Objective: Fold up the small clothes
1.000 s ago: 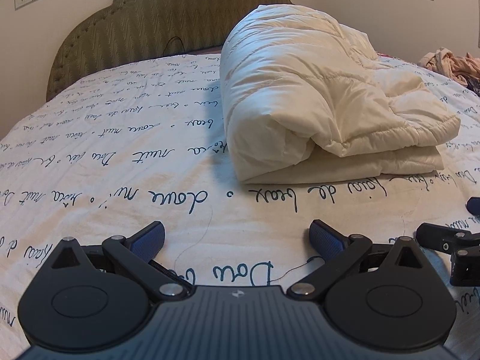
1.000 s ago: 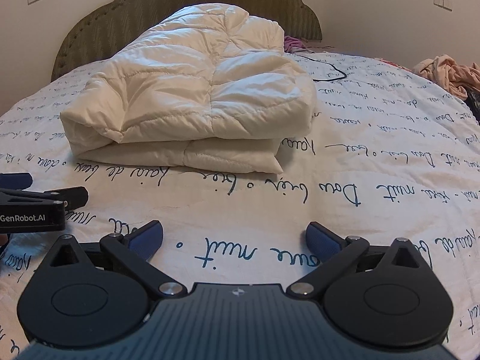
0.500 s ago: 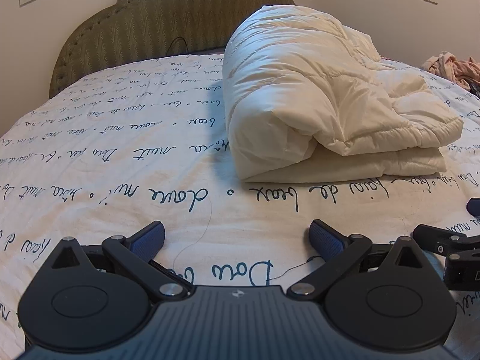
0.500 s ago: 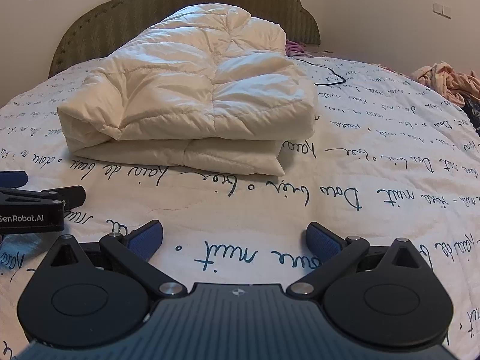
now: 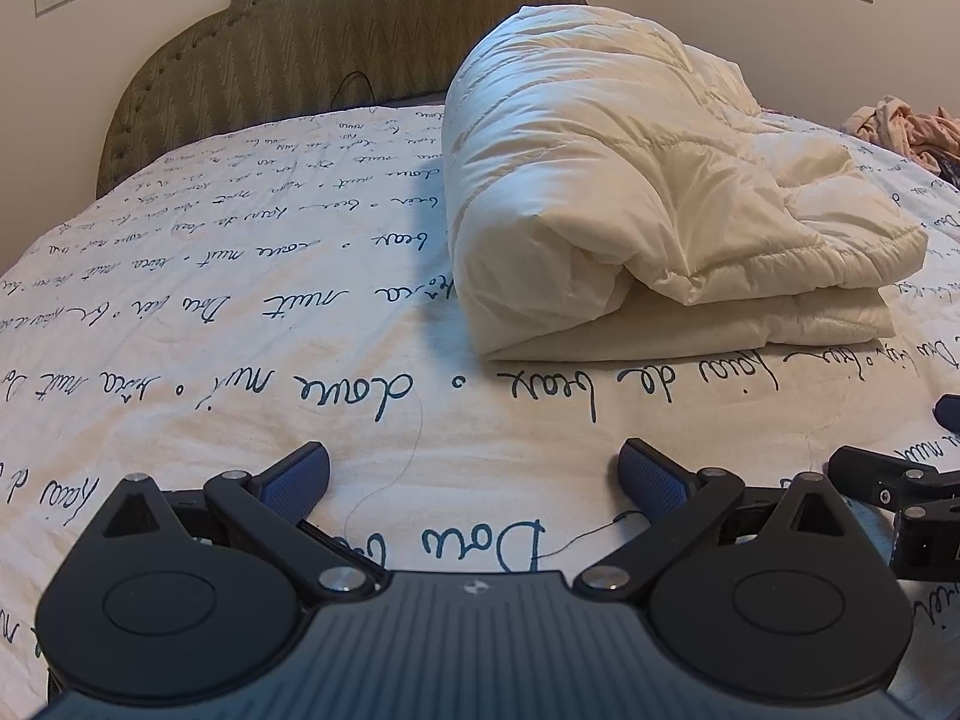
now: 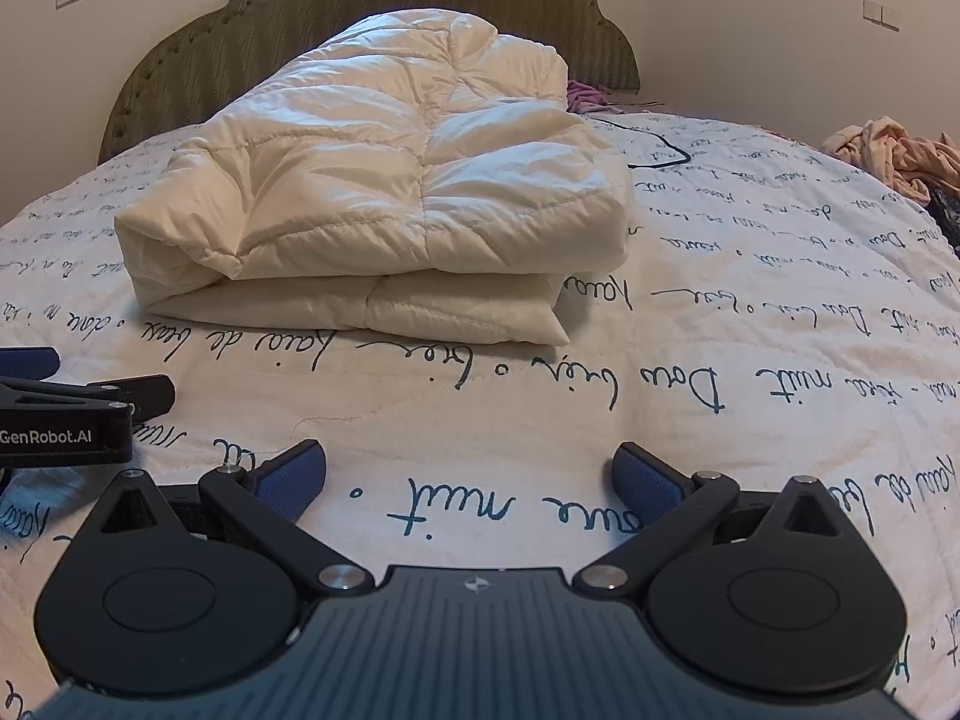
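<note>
Cream puffer jacket [image 6: 384, 192] lies folded in a thick bundle on the bed [image 5: 240, 300], roughly mid-mattress toward the headboard [image 5: 336, 42] end, layers stacked, open edges facing the foot side. Looks done or nearly so; top layer bulges and sits a bit askew over the bottom one.

Left gripper [image 5: 474, 474] low over the quilt near the foot edge, tongs spread wide, nothing btwn them. Right gripper [image 6: 468, 474] same: wide, empty, just beside the left one, both short of the jacket w/o touching it.

Heap of pinkish clothes [image 6: 888, 156] sits at the bed's right edge, well apart from the bundle; prob next item. Black cable [image 6: 654, 150] runs on the quilt just right of the jacket, near the headboard.

Risks, as I judge: puffy fill is springy, so the fold may creep open if left unpressed. Slick shell could slide off its lower layer if nudged. Reaching across to the heap could drag a finger thru the bundle or snag the cable. A loose thread [image 5: 390, 480] on the quilt btwn the left pads could catch.
</note>
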`<state>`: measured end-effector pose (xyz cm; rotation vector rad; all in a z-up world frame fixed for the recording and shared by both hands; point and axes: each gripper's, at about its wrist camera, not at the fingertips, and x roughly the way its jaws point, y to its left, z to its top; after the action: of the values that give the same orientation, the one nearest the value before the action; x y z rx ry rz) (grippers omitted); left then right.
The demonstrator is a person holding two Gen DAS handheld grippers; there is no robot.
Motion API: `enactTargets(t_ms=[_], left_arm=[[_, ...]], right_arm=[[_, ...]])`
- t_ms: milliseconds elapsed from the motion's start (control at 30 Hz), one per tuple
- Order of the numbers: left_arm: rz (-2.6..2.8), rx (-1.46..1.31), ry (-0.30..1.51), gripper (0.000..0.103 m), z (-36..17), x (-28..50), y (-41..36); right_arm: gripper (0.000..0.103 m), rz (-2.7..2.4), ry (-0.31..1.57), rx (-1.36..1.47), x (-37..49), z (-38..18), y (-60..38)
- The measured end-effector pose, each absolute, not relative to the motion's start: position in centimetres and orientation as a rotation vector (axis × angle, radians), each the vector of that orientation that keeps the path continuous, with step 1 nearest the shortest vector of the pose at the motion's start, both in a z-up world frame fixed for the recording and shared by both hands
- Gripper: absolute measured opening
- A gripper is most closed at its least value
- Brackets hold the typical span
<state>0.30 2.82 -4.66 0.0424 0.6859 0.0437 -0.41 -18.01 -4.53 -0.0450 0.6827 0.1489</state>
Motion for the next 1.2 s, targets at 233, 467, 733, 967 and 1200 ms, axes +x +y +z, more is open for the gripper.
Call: enactTargets(t_ms=[233, 467, 733, 967, 1200], left_arm=[[0.039, 0.033, 0.687, 0.103, -4.67, 0.31, 2.92], [0.036, 0.027, 0.687, 0.103, -4.66, 0.30, 2.96], [0.036, 0.027, 0.687, 0.103, -4.65, 0.31, 3.00], [0.037, 0.029, 0.688, 0.103, -4.66, 0.29, 2.97], [0.037, 0.032, 0.688, 0.103, -4.64, 0.32, 2.98]], right_arm=[[0.103, 0.150, 0.685, -0.047, -0.42, -4.56, -17.96], [0.103, 0.150, 0.686, -0.044, -0.41, -4.59, -17.93], [0.103, 0.150, 0.686, -0.042, -0.42, -4.58, -17.93], [0.103, 0.149, 0.686, -0.043, -0.44, -4.57, -17.92], [0.103, 0.149, 0.686, -0.045, -0.42, -4.60, -17.92]])
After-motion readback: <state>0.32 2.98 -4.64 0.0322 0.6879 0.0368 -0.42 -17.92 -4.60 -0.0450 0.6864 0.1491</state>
